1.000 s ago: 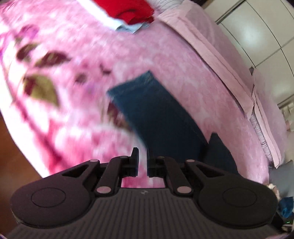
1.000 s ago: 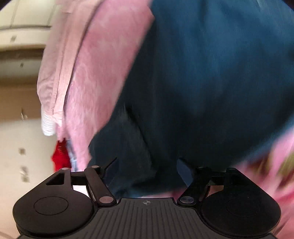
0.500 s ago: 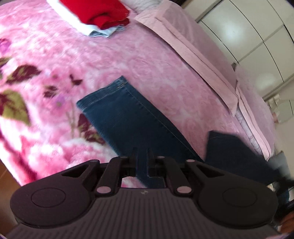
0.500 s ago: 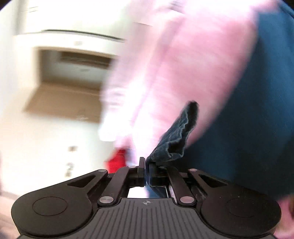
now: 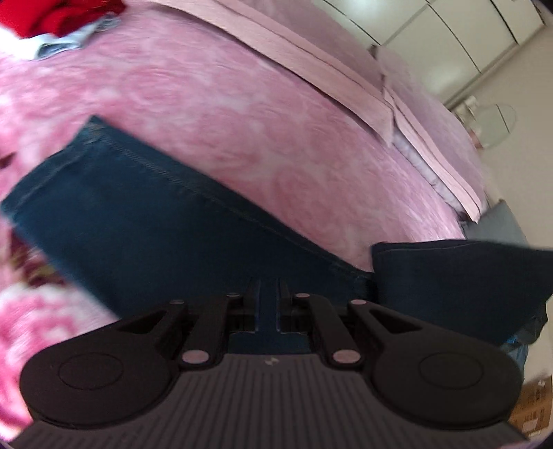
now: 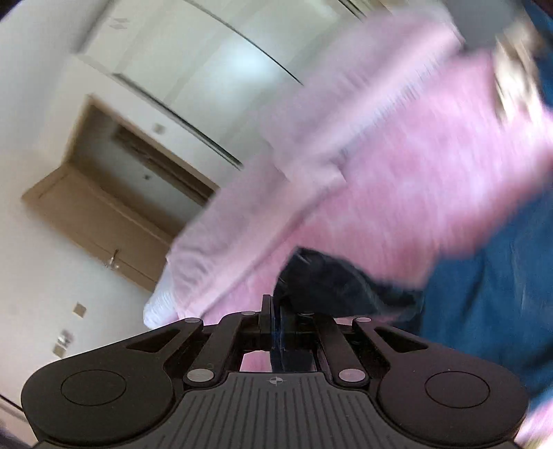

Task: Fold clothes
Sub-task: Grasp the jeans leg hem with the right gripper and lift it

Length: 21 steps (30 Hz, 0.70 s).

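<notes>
Denim jeans edge pinched in both claws, left claw and right claw.

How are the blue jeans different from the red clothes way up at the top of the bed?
The jeans are dark blue; the red clothes are bright red. The jeans stretch long across the pink blanket, with one part lifted up; the red clothes sit in a small pile at the far edge. The left gripper is shut on the jeans; nothing touches the red clothes. Both lie on the blanket.

No readable text, labels or numbers
</notes>
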{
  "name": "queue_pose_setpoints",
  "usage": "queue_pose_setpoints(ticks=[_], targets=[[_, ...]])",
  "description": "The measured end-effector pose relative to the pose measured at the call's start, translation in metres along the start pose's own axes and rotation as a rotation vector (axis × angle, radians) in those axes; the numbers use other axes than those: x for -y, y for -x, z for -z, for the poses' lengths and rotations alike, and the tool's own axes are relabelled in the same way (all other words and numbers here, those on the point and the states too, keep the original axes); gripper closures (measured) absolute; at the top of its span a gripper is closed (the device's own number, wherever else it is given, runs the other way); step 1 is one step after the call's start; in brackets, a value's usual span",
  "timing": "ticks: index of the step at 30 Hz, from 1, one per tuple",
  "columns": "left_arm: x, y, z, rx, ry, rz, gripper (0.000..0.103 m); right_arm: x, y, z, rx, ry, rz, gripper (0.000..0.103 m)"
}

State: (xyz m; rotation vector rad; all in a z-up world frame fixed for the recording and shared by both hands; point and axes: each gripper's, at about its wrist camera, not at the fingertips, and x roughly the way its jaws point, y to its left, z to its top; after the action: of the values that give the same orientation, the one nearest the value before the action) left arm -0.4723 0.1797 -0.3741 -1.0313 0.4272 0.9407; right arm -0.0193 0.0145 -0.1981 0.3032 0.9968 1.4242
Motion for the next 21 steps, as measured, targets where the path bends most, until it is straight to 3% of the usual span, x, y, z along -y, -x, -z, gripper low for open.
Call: queue_pose_setpoints(ticks=[5, 11, 15, 18, 21], targets=[[0.016, -0.029, -0.006, -0.043, -0.044, 0.041, 0.100, -0.022, 0.023, -0.038, 0.139, 0.155, 0.048, 0.102], [0.040, -0.094, -0.017, -0.105, -0.121, 0.082, 0.099, -0.026, 0.056, -0.056, 0.255, 0.156, 0.049, 0.102], [0.006, -0.097, -0.056, 0.051, 0.050, -0.049, 0.100, -0.026, 0.044, -0.060, 0.222, 0.146, -0.019, 0.102], [-0.031, -0.055, -0.081, 0.167, 0.122, -0.188, 0.100, -0.033, 0.029, -0.051, 0.160, 0.122, -0.128, 0.102], [-0.060, -0.010, -0.080, 0.190, 0.160, -0.248, 0.100, -0.039, -0.006, -0.029, 0.059, 0.044, -0.289, 0.101]])
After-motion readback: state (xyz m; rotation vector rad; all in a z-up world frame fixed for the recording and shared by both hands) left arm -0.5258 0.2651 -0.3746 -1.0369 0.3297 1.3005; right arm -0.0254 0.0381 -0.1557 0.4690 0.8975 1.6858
